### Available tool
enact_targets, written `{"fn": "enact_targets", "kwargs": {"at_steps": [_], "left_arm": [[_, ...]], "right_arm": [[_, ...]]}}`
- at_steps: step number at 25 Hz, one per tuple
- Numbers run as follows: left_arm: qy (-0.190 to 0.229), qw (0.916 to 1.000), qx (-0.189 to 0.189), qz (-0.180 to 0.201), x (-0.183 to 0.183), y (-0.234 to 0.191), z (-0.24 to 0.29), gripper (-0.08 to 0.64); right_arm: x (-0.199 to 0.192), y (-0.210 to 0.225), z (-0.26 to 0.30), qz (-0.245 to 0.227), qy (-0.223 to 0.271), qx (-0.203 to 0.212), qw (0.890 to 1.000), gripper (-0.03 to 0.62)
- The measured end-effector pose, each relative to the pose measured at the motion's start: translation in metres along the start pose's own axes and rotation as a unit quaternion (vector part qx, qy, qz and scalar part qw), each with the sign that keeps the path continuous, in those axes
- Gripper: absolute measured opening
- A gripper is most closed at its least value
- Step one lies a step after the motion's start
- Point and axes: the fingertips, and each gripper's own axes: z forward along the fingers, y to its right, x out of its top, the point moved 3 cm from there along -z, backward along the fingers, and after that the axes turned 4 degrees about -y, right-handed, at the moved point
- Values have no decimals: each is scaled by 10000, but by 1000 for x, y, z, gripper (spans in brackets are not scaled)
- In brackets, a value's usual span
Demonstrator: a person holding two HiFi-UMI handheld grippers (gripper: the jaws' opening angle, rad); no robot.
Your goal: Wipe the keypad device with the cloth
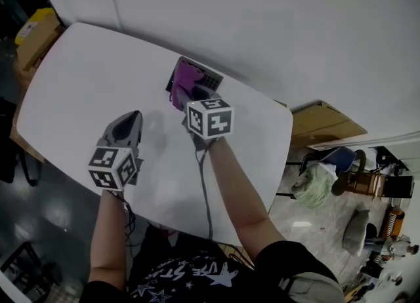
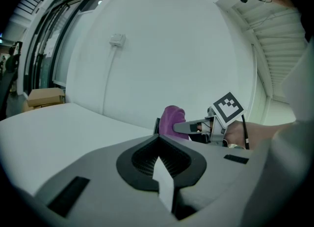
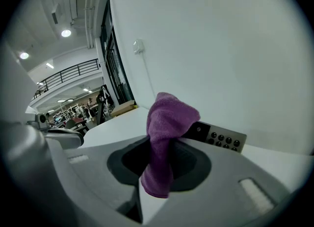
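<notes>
Right gripper [image 3: 158,174]: jaws clamped on purple cloth [image 3: 167,123], held over the keypad device [image 3: 222,138] at the bench [image 1: 79,85] far edge. Left gripper [image 2: 159,164]: jaws closed, empty, aside. Wiping looks under way, not finished.

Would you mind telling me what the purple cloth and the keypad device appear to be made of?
The purple cloth looks like soft fleece or microfibre: a fuzzy, matte nap, draping in limp folds. The keypad device seems hard plastic: a flat, matte grey face with small dark round buttons, perhaps rubber.
</notes>
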Motion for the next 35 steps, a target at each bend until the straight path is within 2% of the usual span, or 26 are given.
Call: {"fn": "enact_targets", "kwargs": {"at_steps": [6,10,17,25,35], "left_arm": [[-101,9999,35,-7,-4,-13,4,6],[-149,9999,43,0,-7,-17,8,6],[-219,9998,39,-15,-9,-18,11,6],[-197,9998,-62,41,1,-7,21,6],[-326,9987,-367,114,-4,33,40,6]], "right_arm": [[-7,0,32,153,-316,-134,9993,92],[-17,12,44,290,-538,-423,9972,92],[-19,25,47,491,-585,-565,9955,92],[-19,40,27,678,-563,-686,9937,92],[-30,69,-10,777,-550,-846,9919,92]]}}
